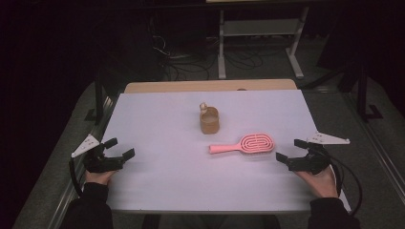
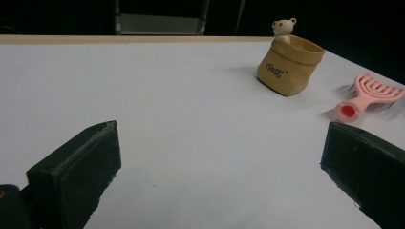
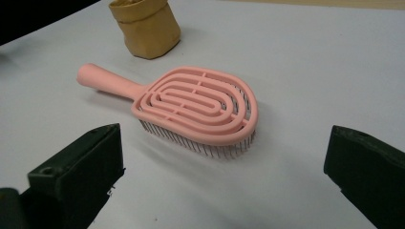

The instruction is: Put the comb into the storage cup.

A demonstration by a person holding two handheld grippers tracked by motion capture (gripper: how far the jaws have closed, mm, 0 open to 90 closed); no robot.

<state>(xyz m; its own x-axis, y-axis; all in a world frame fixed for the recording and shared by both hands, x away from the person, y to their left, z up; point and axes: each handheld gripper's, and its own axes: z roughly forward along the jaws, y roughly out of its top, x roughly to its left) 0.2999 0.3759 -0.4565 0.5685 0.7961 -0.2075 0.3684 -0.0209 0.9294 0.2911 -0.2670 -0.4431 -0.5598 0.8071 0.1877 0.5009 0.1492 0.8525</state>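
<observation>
A pink hairbrush point(image 1: 246, 143) lies bristles down on the white table point(image 1: 157, 119), handle pointing left; its vented back point(image 3: 198, 105) is close in the right gripper view, and it lies off to the side point(image 2: 367, 95) in the left gripper view. A tan paper-style pouch point(image 1: 209, 120) with a small bear figure point(image 2: 284, 26) at its rim stands upright behind it point(image 2: 289, 67) point(image 3: 145, 26). My right gripper point(image 1: 290, 150) is open just right of the brush head, jaws wide. My left gripper point(image 1: 119, 148) is open near the table's left edge, nothing between its jaws.
A wooden strip point(image 1: 210, 86) runs along the table's far edge. Beyond it stand a white metal frame point(image 1: 260, 33) and loose cables point(image 1: 191, 62) on the dark floor. Black cables trail from both grippers.
</observation>
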